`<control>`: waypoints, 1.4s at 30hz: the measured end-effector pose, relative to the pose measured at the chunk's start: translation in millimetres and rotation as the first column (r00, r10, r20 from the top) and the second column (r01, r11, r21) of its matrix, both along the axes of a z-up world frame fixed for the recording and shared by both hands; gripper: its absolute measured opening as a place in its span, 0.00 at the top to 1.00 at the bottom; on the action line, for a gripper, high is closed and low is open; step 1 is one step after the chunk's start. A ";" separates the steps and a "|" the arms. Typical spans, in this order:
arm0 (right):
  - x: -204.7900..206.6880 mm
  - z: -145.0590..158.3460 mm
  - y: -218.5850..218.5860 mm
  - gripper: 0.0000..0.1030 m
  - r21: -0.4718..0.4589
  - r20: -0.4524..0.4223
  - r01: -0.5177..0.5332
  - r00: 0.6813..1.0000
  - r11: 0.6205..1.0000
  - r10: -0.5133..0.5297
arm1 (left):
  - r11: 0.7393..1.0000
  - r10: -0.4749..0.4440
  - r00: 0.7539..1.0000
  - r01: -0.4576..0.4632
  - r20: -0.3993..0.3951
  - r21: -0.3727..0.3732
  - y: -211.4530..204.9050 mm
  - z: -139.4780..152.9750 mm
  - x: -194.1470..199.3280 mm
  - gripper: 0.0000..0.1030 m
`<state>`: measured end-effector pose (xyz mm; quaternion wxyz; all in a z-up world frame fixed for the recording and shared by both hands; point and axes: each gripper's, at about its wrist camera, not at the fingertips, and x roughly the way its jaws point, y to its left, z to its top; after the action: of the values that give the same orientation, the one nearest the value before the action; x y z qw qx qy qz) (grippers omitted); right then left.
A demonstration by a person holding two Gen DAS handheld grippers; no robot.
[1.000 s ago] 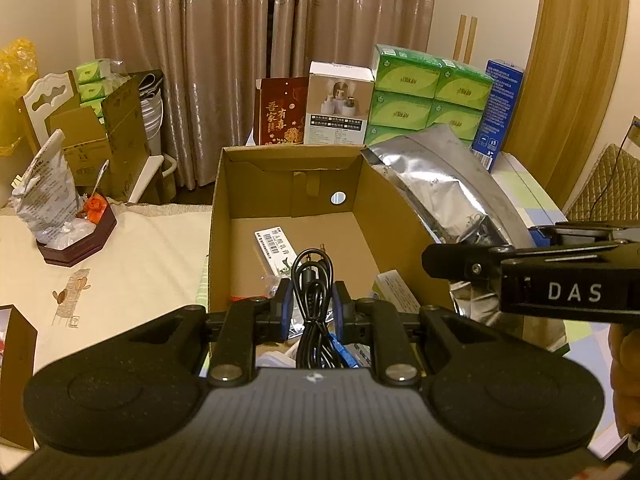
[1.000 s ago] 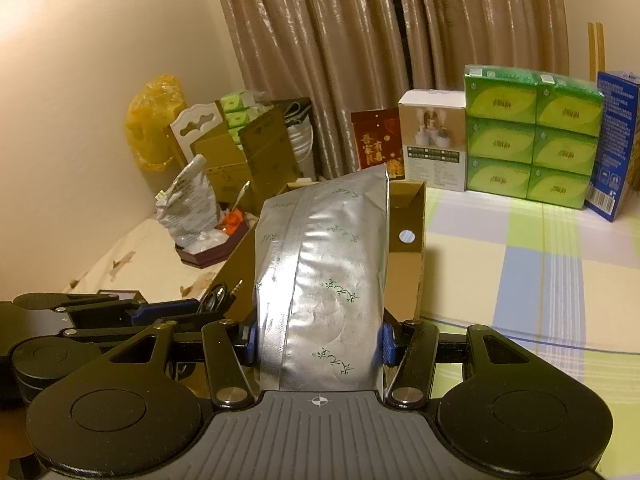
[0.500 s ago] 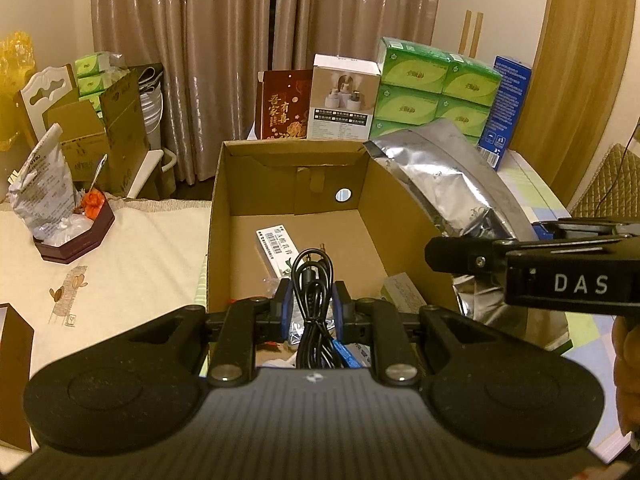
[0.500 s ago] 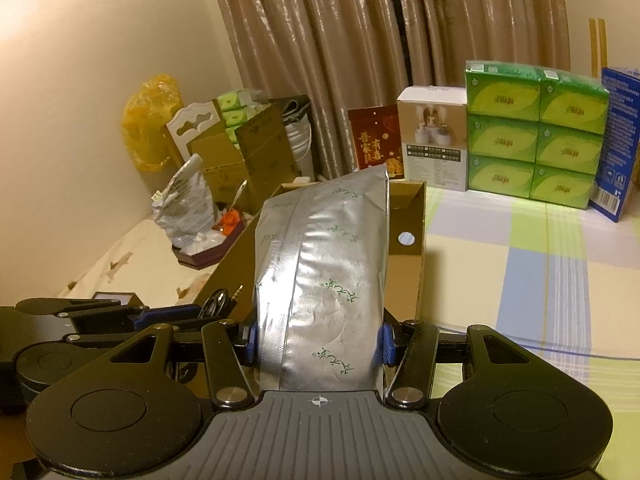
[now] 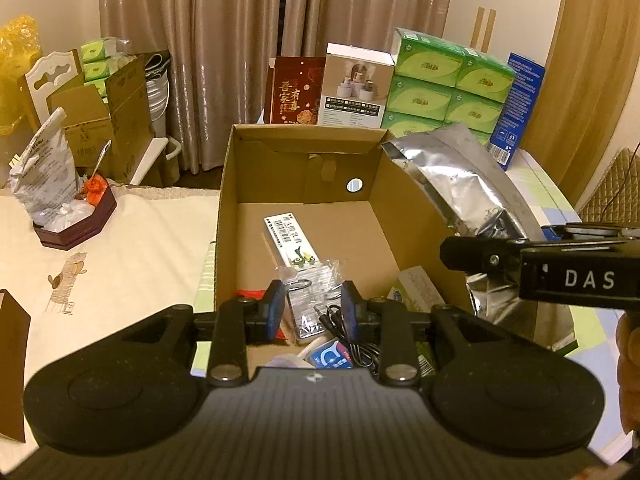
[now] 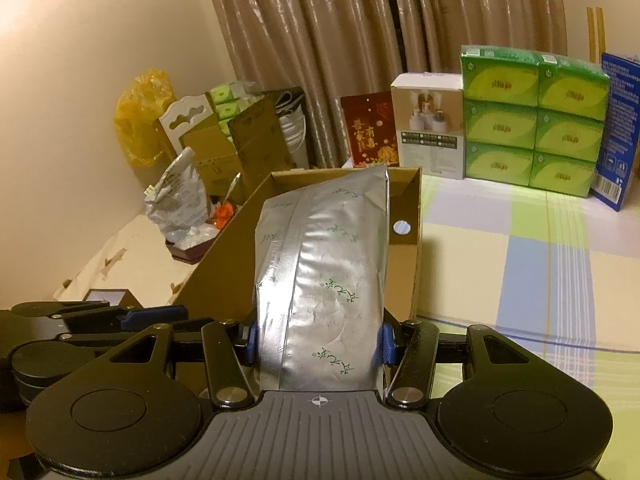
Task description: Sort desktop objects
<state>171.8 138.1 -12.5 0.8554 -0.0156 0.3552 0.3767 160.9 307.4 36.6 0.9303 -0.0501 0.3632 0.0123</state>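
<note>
— Cable [image 5: 352, 334] dropped? Left gripper [image 5: 310, 306] now gapes empty, lower centre, over the box [image 5: 228, 204].

— Yes. Right gripper [image 6: 316, 346] clamps the foil bag [image 6: 324, 276] mid-frame at the box's right wall.

— Probably soft, slippery, crinkly; hold it low, across its width.

The left tool [image 5: 311, 307] no longer grips the black cable [image 5: 352, 334]: its blue-padded fingers [image 5: 275, 311], pressed on the coiled loop a second ago, now stand spread with an empty gap between them. The cable has dropped out of the centre of the frame and lies at the lower middle, inside the near end of the cardboard box [image 5: 244, 184], among the small packets there, beside a clear plastic bag [image 5: 310, 300]. With the loop gone, that bag and the white barcoded strip [image 5: 289, 238] on the box floor show unobstructed.
</note>
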 end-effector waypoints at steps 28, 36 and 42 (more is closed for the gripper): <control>7.3 10.3 -2.0 0.32 0.074 -0.014 0.050 0.999 0.996 -0.049 | 1.000 0.027 1.000 -0.027 0.017 0.004 7.8 7.4 -14.7 0.49; 5.5 9.9 -37.5 0.29 0.071 -0.041 0.114 0.993 0.991 -0.111 | 0.999 0.050 0.997 -0.050 0.052 0.001 0.0 14.6 -32.8 0.17; -17.4 12.3 -60.1 0.22 0.073 -0.055 0.120 0.992 0.990 -0.116 | 0.998 0.068 0.994 -0.068 0.085 -0.006 -9.4 25.5 -53.1 0.02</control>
<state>154.4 78.0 -0.2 0.8669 0.0478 0.3623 0.3390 107.7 298.0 62.1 0.9438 -0.0644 0.3216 0.0415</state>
